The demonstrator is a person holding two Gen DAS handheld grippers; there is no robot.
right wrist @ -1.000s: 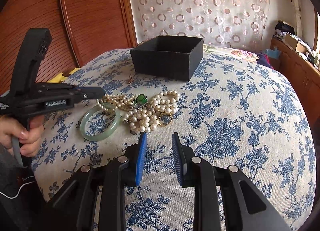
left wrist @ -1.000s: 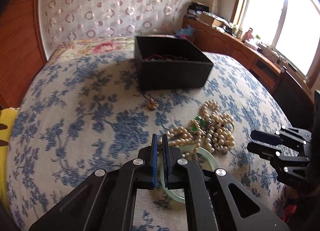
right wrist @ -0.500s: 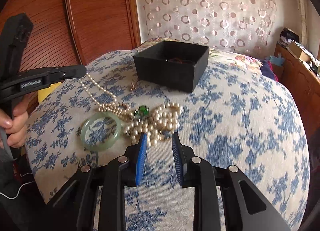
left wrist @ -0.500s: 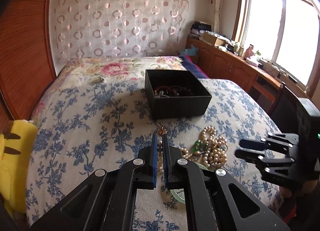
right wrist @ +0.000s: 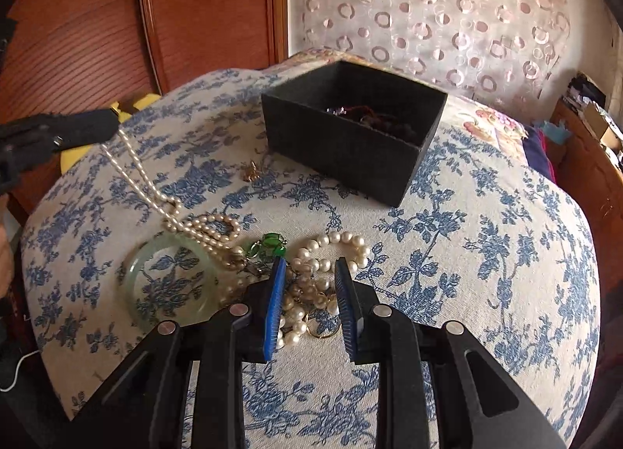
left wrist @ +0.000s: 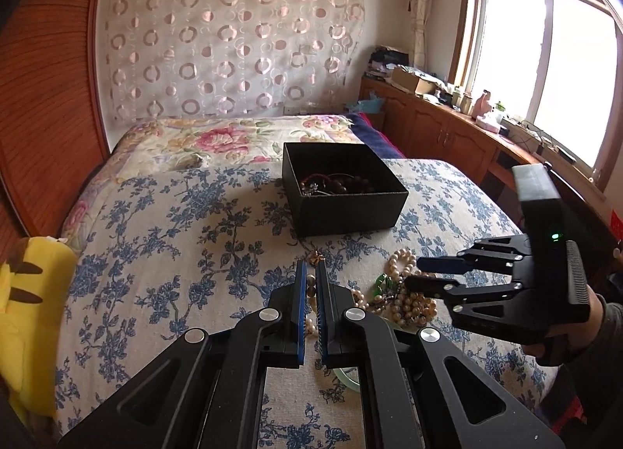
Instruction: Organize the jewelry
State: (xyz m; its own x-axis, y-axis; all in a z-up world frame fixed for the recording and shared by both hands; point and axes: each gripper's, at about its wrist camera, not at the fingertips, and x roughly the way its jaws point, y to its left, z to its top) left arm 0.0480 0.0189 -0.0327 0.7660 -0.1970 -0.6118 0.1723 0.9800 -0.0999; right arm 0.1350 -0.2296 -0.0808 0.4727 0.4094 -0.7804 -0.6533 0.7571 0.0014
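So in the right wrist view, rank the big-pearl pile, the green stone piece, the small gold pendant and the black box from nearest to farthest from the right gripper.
1. Big-pearl pile: between the right gripper's fingers.
2. Green stone piece: just ahead, slightly left.
3. Gold pendant: farther ahead, left, short of the box.
4. Black box: farthest, ahead on the bed.

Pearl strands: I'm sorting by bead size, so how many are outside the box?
2 distinguishable: a fine-beaded strand held by the left gripper, trailing over the jade bangle; a large-beaded strand heaped ahead of the right gripper. The tangle may hide more.
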